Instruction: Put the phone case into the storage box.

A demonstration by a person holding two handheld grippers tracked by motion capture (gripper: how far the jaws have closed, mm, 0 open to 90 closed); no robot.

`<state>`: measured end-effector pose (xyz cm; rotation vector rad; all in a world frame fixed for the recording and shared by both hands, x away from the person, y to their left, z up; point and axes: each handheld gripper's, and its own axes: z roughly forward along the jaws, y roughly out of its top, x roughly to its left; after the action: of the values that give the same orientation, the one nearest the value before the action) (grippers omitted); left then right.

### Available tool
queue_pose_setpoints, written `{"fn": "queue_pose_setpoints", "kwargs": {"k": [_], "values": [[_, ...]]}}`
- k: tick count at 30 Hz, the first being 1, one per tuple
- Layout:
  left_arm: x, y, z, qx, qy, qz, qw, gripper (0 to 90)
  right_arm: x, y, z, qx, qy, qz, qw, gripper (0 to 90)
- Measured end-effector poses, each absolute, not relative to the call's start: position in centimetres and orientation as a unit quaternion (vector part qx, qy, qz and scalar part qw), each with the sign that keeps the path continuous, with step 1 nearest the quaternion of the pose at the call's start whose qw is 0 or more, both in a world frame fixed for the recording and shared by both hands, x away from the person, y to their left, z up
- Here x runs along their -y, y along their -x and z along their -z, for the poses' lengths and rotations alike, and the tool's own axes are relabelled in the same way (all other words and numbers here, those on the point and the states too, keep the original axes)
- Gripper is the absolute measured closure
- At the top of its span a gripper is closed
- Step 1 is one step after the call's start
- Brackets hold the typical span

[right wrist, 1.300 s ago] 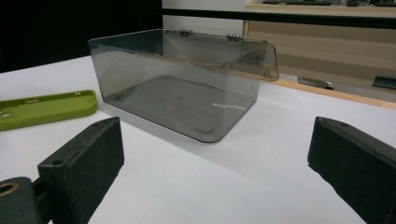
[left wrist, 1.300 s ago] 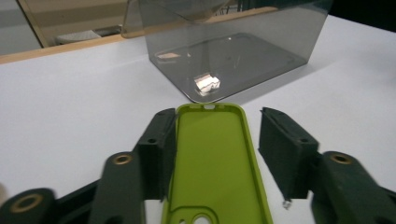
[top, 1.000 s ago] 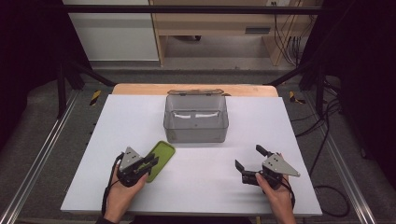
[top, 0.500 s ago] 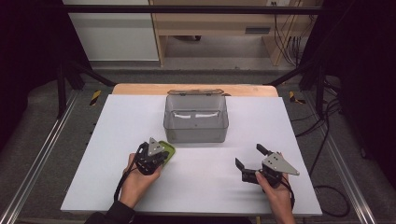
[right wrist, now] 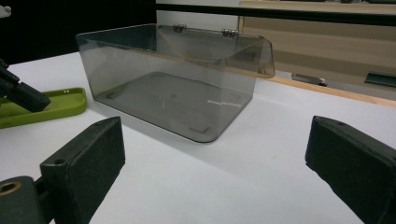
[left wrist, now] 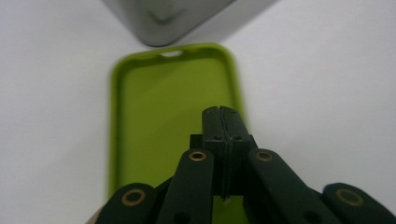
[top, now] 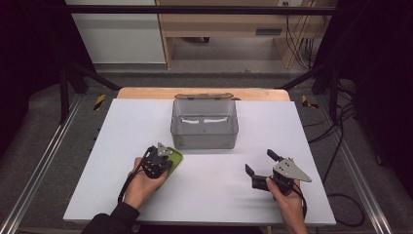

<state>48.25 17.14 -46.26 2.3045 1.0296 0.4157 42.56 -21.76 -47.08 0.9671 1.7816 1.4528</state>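
A lime-green phone case (top: 177, 157) lies hollow side up on the white table (top: 122, 126), just off the front left corner of a clear smoky plastic box (top: 204, 130). My left gripper (top: 167, 163) is over the case with its jaws pressed together. In the left gripper view the shut tips (left wrist: 223, 114) sit above the case's inner floor (left wrist: 154, 102), near its right rim, with nothing seen between them. My right gripper (top: 259, 162) rests at the front right with its jaws wide apart and empty. Its view looks between the pads (right wrist: 215, 158) at the box (right wrist: 163, 93) and the case (right wrist: 56, 105).
The box's hinged lid (right wrist: 219, 46) is folded open at the back, and the box looks empty. A wooden strip (top: 146, 92) runs along the table's far edge. Metal rails (top: 44, 161) flank both sides, and cables (top: 341, 122) lie on the floor at the right.
My left hand has moved right and forward, from beside the case to on top of it. The right hand and the box have stayed still.
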Motion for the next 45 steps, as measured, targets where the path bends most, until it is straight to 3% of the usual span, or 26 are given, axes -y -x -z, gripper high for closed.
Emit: {"fn": "queue_pose_setpoints", "kwargs": {"k": [21, 31, 45], "values": [[-10.8, -42.9, 46.0, -0.322, -0.885, -0.088, 0.324, 90.0, 21.4, -42.4, 47.0, -0.684, -0.361, -0.553, 0.309, 4.9], [-13.7, -42.9, 42.4, -0.287, -0.86, -0.18, 0.382, 89.9, 21.6, -42.1, 46.8, -0.682, -0.358, -0.557, 0.31, 4.6], [-16.7, -43.1, 43.5, -0.318, -0.839, -0.173, 0.406, 90.0, 21.7, -42.1, 46.8, -0.684, -0.357, -0.552, 0.316, 4.4]]}}
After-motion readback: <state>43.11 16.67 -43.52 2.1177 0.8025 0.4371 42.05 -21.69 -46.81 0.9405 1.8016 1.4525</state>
